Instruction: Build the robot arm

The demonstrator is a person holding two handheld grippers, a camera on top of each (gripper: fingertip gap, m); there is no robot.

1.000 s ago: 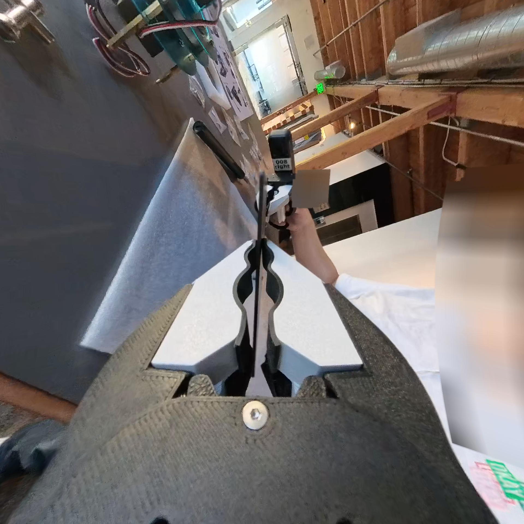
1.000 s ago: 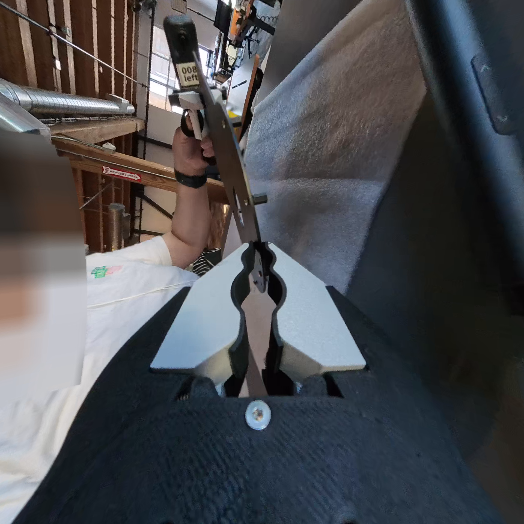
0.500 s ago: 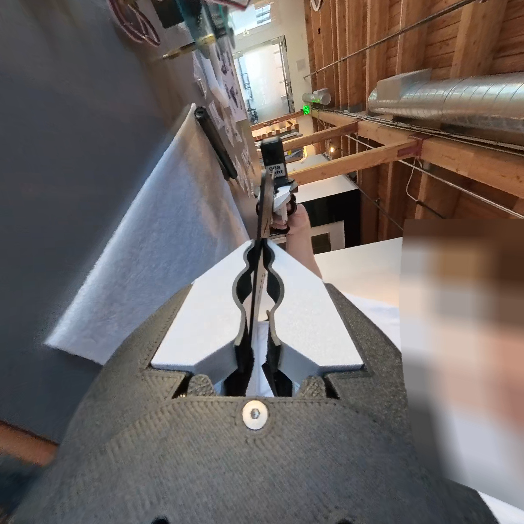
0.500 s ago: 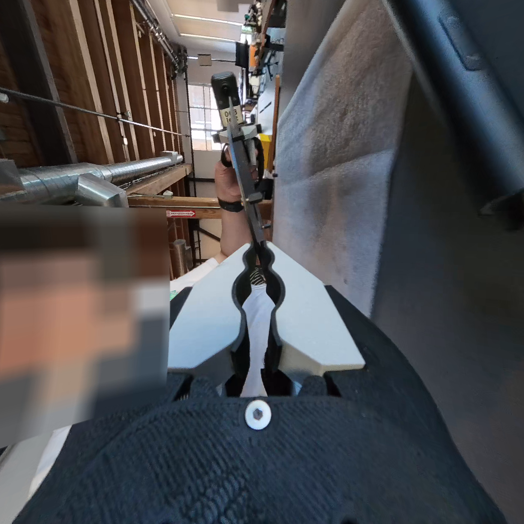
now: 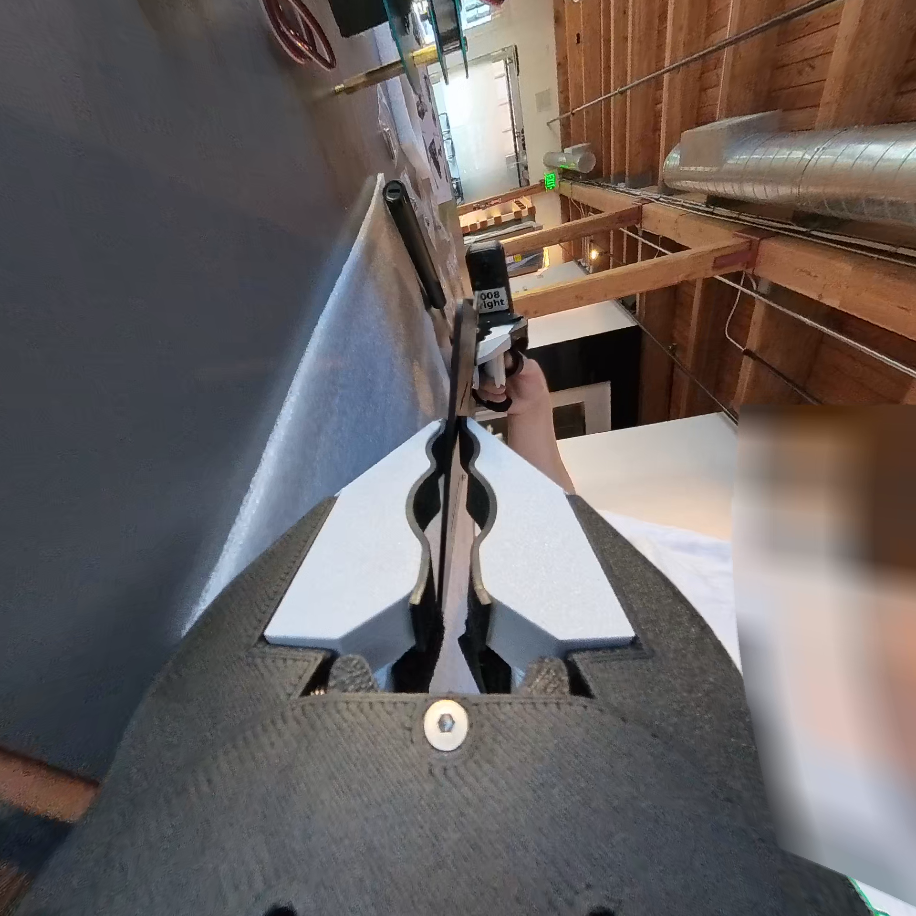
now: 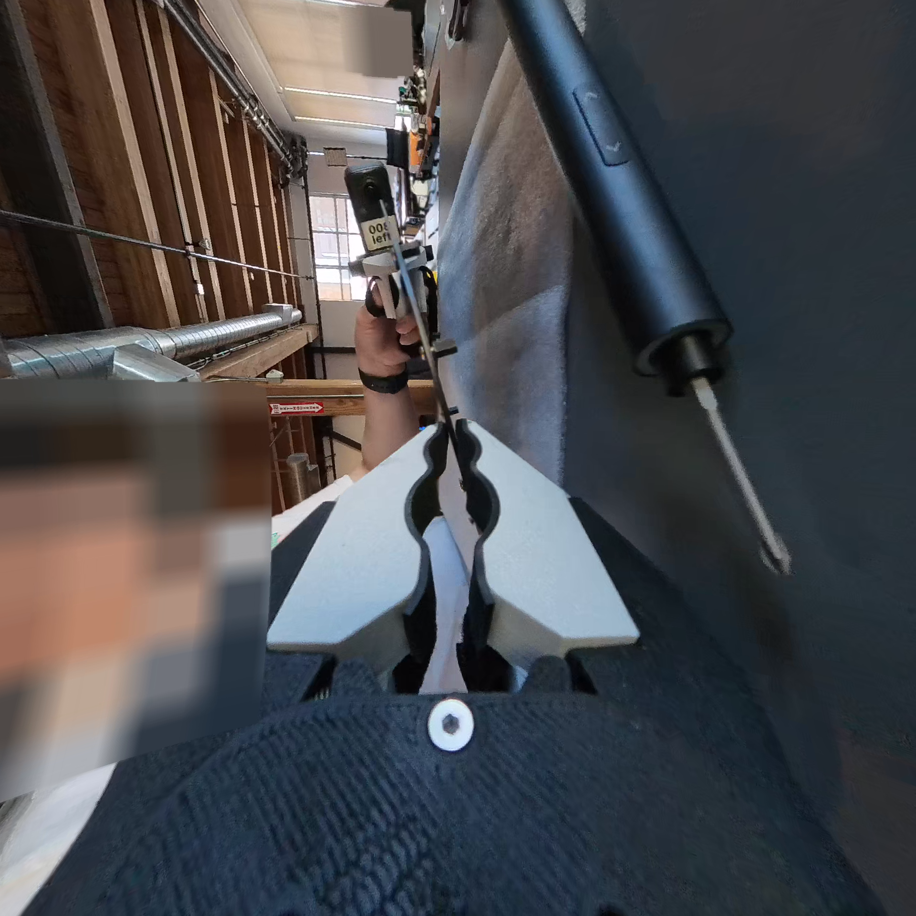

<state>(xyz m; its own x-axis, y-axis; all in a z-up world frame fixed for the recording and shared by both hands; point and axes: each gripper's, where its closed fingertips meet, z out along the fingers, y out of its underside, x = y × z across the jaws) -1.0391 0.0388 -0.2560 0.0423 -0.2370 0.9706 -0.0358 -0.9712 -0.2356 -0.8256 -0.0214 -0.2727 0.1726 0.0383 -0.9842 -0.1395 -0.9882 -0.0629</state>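
Observation:
Both grippers are shut on the same thin dark flat plate and hold it in the air between them. In the left wrist view my left gripper (image 5: pixel 453 425) clamps one end of the plate (image 5: pixel 460 357), seen edge-on. The right gripper (image 5: pixel 495 342) holds the far end, in a person's hand. In the right wrist view my right gripper (image 6: pixel 450 426) clamps the plate (image 6: pixel 425 347), which has small studs on it. The left gripper (image 6: pixel 391 282) holds its far end. A black electric screwdriver (image 6: pixel 634 223) lies close beside my right gripper.
A grey foam sheet (image 5: pixel 347 372) lies on the dark grey table (image 5: pixel 148 248); the screwdriver (image 5: pixel 411 248) rests at its far edge. The foam (image 6: pixel 495 297) and table (image 6: pixel 818 347) fill one side of the right wrist view. A person in a white shirt (image 5: pixel 694 570) is close. Wooden beams and ducts are behind. The gap from one gripper's tips to the other's is roughly 25 cm. My left tips are about 30 cm from the black electric screwdriver (image 6: pixel 634 223), my right tips only 9 cm.
Both grippers stayed shut on the plate and swung with it. The plate now shows edge-on in the right wrist view. The screwdriver has come fully into that view.

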